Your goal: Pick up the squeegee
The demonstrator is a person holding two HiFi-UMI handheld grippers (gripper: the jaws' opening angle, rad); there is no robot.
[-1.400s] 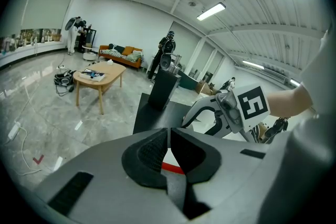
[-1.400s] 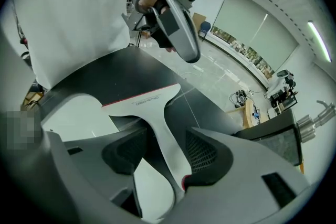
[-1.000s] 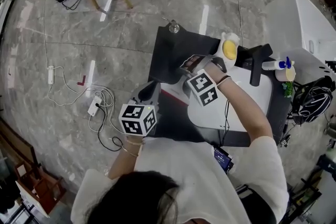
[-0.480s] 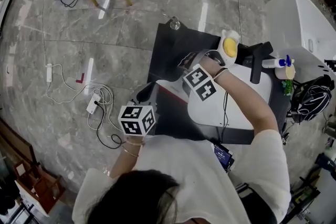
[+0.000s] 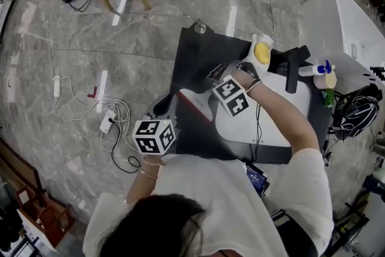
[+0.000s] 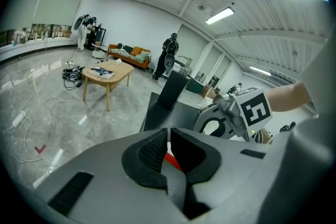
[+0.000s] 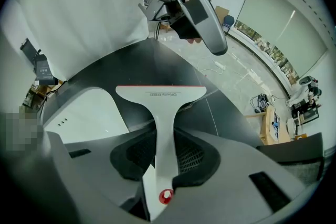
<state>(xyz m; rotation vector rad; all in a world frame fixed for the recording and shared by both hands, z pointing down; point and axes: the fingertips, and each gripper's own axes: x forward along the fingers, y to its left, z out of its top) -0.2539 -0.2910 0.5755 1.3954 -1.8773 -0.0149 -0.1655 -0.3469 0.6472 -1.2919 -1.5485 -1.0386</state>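
Right gripper [image 7: 163,153], its jaws just closing onto the slim handle of the squeegee [image 7: 160,94] and seemingly pinching it, may let the blade swivel when lifted; left gripper [image 6: 168,150] sits closed, empty.

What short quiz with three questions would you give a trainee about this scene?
1. True or false: the left gripper holds the squeegee.
2. The squeegee's blade edge is: A red, B blue, C green.
3. Fill in: the squeegee's handle stands between the jaws of the ___ gripper.
Key: 1 false, its jaws are together and empty. 2 A. 3 right; the right gripper has just been closing its jaws on the handle.
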